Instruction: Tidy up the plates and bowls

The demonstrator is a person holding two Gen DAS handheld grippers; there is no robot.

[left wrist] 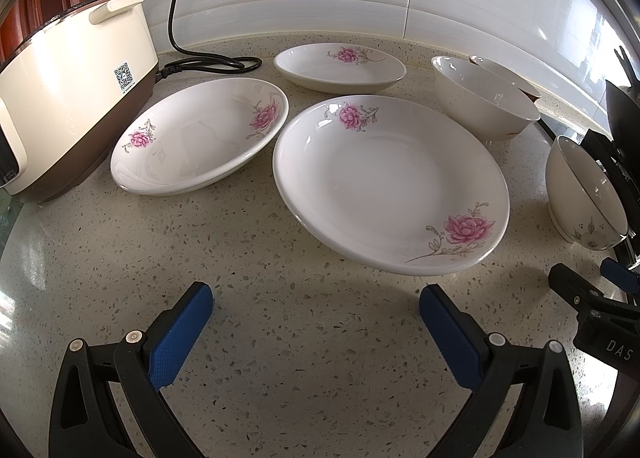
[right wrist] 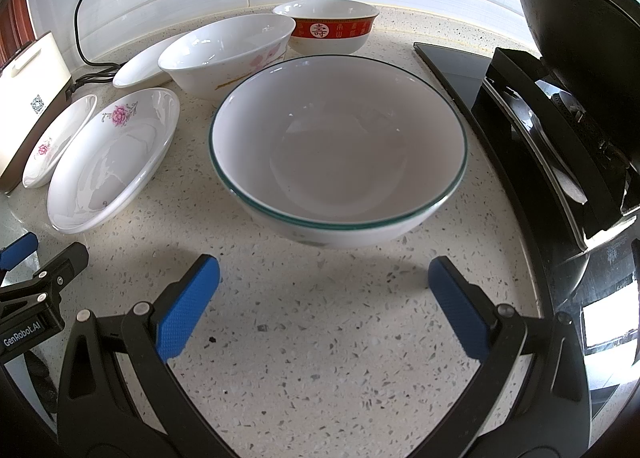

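Three white plates with pink flowers lie on the speckled counter: a near plate (left wrist: 390, 185), a left plate (left wrist: 200, 135) and a far plate (left wrist: 340, 66). My left gripper (left wrist: 316, 306) is open and empty, just short of the near plate. A green-rimmed white bowl (right wrist: 338, 149) stands right in front of my right gripper (right wrist: 324, 282), which is open and empty. Behind it stand a white bowl (right wrist: 228, 53) and a red-banded bowl (right wrist: 328, 29). The near plate (right wrist: 114, 157) also shows in the right wrist view.
A cream and brown cooker (left wrist: 68, 97) with a black cord (left wrist: 180, 17) stands at the back left. A black stove (right wrist: 560, 137) with a dark wok (right wrist: 572, 25) lines the right side. White tiled wall runs behind.
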